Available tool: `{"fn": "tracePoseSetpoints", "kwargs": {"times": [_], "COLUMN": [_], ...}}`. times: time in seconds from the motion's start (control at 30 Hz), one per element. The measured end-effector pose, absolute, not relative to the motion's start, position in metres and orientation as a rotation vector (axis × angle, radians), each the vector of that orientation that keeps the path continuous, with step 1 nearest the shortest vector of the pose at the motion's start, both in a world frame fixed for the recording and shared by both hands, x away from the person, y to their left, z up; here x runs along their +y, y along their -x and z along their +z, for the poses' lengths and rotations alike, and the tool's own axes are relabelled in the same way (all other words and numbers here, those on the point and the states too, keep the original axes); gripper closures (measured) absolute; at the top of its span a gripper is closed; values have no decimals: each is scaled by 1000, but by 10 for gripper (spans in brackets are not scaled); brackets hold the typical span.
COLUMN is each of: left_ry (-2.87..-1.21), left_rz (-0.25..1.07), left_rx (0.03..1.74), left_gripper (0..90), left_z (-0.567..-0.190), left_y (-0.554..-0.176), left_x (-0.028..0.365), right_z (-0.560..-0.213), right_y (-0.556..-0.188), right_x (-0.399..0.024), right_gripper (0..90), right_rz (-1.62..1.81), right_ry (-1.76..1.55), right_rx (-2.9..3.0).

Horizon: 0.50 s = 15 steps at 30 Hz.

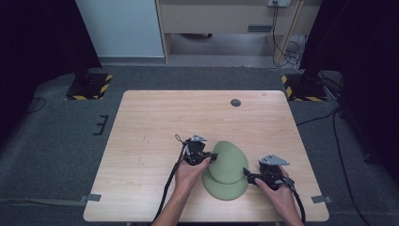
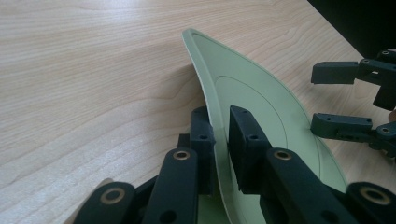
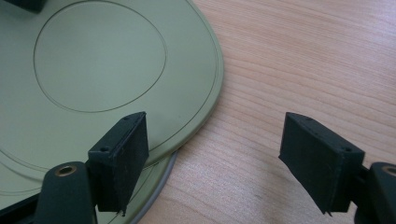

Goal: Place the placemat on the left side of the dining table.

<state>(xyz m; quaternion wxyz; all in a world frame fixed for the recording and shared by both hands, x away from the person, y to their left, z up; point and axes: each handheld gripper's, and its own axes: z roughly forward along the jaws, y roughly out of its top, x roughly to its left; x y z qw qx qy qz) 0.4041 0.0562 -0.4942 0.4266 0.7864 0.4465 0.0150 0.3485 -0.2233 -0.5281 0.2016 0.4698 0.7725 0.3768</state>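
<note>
Two green plates lie near the table's front edge. The upper plate [image 1: 229,161] [image 2: 254,93] [image 3: 93,60] is tilted, its left rim raised, and it rests on the lower plate [image 1: 226,189] [image 3: 152,184], which lies flat. My left gripper [image 1: 212,157] [image 2: 219,116] is shut on the raised rim of the upper plate, one pad on each face. My right gripper [image 1: 247,175] [image 3: 215,126] [image 2: 314,99] stands open at the plates' right edge, low over the table. Its left jaw hangs over the upper plate's rim and its right jaw is over bare wood.
The wooden table [image 1: 164,122] carries a small dark round disc [image 1: 235,102] near its far edge. Black stands on hazard-striped bases [image 1: 89,87] [image 1: 303,87] sit on the floor beyond the far corners. Cables trail back from both grippers.
</note>
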Motion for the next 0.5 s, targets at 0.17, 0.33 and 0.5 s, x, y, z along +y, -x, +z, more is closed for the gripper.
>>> {"fn": "tracePoseSetpoints", "kwargs": {"times": [0.17, 0.33, 0.5], "left_ry": [-1955, -1943, -1927], "left_rz": [39, 42, 24], "left_rx": [1108, 1099, 1082], "left_gripper": [834, 850, 851], "left_z": [-491, -485, -476], "left_y": [-403, -400, -398], "left_x": [54, 53, 52], "right_z": [-528, -527, -524], "right_y": [-349, -350, -350], "right_x": [-224, -226, -231], "right_gripper": [227, 148, 116], "right_rz": [1051, 1038, 1051], "right_ry": [-1314, -1332, -1366], "right_rx": [2156, 2152, 2122]}}
